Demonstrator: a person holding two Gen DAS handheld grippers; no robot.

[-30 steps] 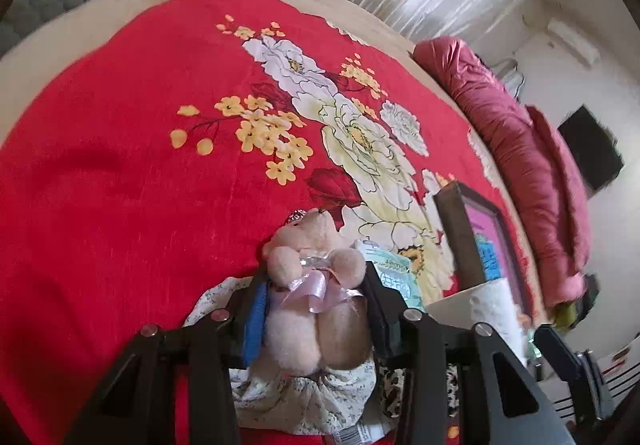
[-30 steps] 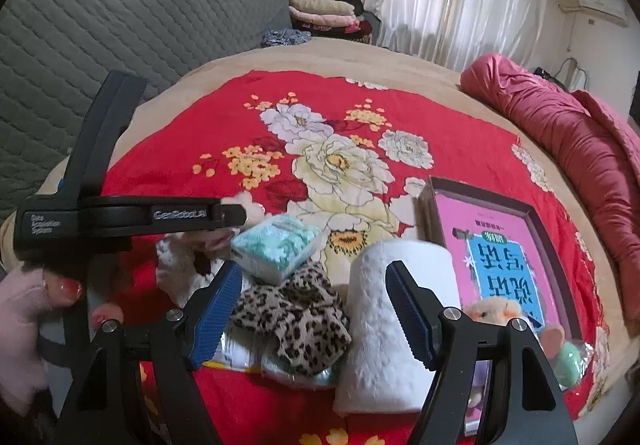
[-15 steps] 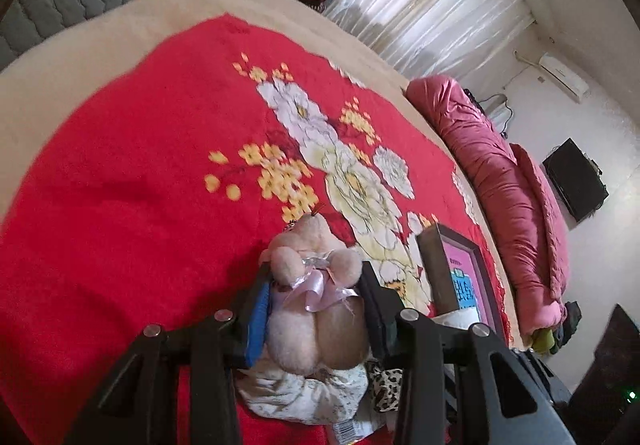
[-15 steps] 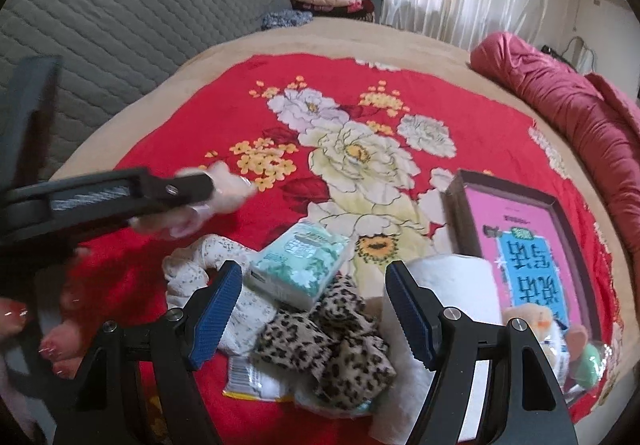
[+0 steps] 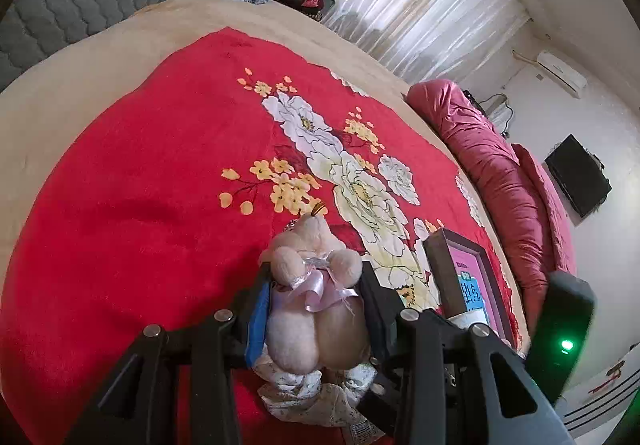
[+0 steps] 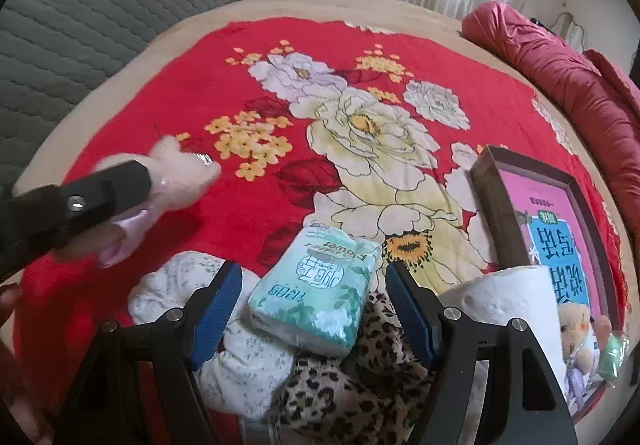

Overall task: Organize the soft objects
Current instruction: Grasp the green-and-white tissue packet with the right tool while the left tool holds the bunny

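Left tool [image 5: 314, 309] pinching plush bear [image 5: 316, 305] clear of pile for sorting; right tool [image 6: 314, 319] spread, straddling tissue pack [image 6: 316, 297] for pickup.

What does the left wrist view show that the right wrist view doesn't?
Left wrist only: the plush bear seen close, clamped in the left gripper, and a wall screen. Right wrist only: the open right gripper around a tissue pack, leopard cloth, a second small bear. Both: red blanket, framed tray, paper roll.
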